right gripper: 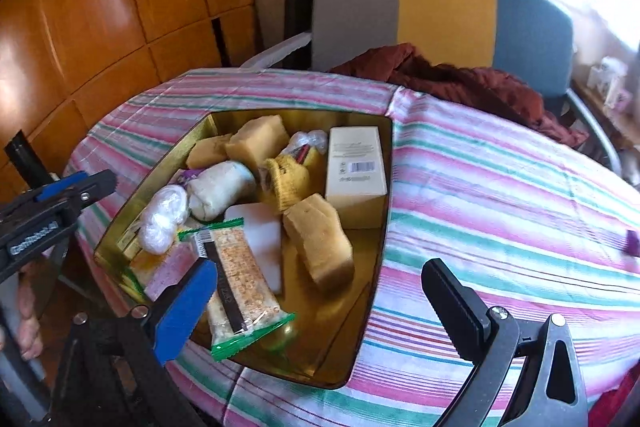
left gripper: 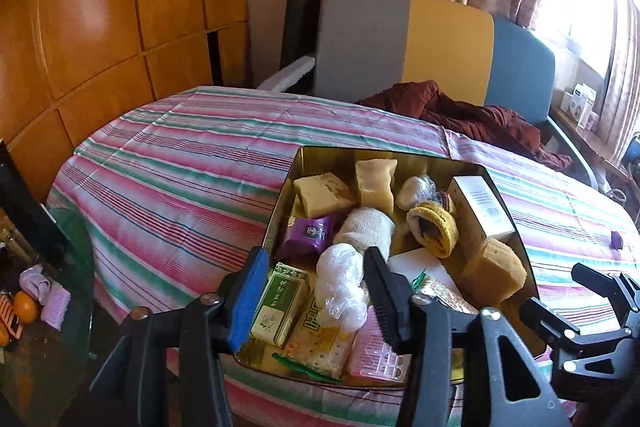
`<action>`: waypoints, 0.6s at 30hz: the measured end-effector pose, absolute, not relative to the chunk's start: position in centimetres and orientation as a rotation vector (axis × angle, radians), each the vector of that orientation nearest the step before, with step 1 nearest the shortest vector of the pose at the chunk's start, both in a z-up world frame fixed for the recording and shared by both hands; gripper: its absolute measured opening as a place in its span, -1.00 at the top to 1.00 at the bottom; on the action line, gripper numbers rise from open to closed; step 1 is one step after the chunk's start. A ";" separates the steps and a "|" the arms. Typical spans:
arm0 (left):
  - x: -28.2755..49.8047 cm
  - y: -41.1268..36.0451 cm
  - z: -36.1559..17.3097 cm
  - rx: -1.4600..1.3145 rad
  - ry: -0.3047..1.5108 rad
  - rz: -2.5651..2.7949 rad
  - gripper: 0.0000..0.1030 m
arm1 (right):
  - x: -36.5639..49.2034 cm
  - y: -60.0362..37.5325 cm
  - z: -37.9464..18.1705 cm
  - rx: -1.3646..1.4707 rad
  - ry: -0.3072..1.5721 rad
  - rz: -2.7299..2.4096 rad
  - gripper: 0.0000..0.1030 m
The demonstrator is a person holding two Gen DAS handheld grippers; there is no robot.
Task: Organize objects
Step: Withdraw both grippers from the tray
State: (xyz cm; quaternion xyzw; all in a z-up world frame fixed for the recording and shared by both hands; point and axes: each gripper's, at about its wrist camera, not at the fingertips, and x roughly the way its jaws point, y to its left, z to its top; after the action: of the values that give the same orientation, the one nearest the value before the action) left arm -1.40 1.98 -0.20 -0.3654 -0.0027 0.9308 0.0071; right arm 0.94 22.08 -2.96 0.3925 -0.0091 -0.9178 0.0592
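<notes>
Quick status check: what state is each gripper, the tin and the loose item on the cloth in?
left gripper: open, nothing held.
right gripper: open wide, empty.
gold tin: lidless, crowded with items.
cream box: closed, in the tin.
purple item: outside the tin, on the tablecloth.

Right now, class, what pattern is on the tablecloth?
The tablecloth has pink, green and white stripes, clearest in the right wrist view.

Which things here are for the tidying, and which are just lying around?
For the tidying:
gold metal tin
yellow sponge block
cream cardboard box
green-edged cracker packet

Just lying around:
dark red crumpled cloth
grey, yellow and blue chair
</notes>
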 end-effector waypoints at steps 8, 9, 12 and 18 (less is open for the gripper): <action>0.8 2.9 1.9 -1.049 -0.013 3.005 -0.49 | 1.7 21.3 -2.8 1.175 -0.002 -2.838 -0.99; 1.0 3.1 2.1 -1.042 -0.002 3.002 -0.49 | 1.8 21.3 -2.7 1.173 -0.001 -2.843 -0.99; 1.5 3.1 2.6 -1.023 -0.026 3.007 -0.49 | 1.7 21.1 -2.4 1.166 0.004 -2.857 -0.99; 1.9 3.3 3.0 -1.032 0.012 3.040 -0.47 | 0.1 21.4 -0.3 1.136 -0.061 -2.907 -0.99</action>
State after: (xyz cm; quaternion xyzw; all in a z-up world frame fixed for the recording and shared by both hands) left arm 1.90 3.32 2.96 -0.3212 0.0039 0.9464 -0.0342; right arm 0.10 21.37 -0.30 0.3640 -0.0196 -0.9312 0.0100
